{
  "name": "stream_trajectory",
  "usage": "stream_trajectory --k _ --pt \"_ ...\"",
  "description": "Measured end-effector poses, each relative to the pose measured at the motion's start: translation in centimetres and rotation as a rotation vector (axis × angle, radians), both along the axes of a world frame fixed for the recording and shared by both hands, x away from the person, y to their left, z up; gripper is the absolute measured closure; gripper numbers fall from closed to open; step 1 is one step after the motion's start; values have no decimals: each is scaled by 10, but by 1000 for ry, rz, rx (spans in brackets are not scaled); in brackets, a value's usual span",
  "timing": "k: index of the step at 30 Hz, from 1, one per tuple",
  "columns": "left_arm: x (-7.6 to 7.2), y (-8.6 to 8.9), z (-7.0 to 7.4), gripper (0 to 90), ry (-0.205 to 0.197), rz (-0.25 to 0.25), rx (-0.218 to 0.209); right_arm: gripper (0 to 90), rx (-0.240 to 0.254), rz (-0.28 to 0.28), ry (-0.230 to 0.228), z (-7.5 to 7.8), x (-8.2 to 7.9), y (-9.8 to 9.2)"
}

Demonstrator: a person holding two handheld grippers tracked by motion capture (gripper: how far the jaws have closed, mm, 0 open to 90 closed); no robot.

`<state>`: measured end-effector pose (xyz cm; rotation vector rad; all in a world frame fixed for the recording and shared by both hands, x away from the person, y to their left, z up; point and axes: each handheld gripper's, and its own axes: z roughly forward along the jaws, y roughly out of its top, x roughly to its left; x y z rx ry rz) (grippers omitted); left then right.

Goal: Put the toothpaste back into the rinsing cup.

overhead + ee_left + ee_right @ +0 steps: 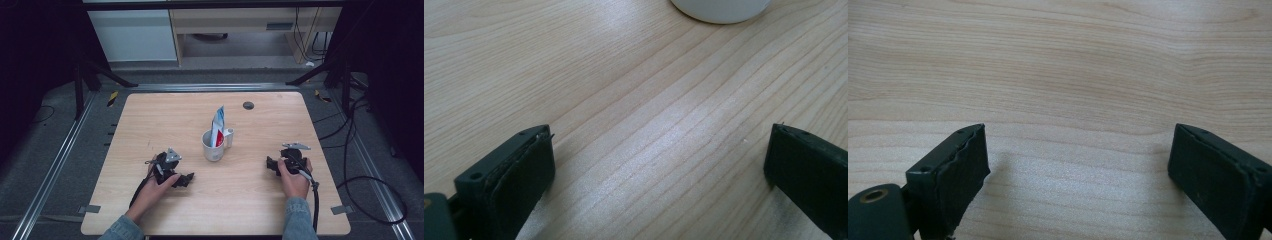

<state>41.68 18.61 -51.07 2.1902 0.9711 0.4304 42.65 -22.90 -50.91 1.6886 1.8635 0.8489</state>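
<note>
toothpaste tube stands upright in the white mug mid-desk — if that was the job, it looks done. left gripper and right gripper rest low either side, jaws wide apart, holding nothing. pale wooden desk; grey floor and cables beyond.
</note>
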Motion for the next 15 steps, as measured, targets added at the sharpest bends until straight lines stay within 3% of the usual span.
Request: stream_trajectory --k 8,15 --pt "0 0 0 0 0 0 0 69 -49 -11 -29 -5 0 2" --pt "0 0 0 0 0 0 0 12 -48 -34 -15 -5 1 3"
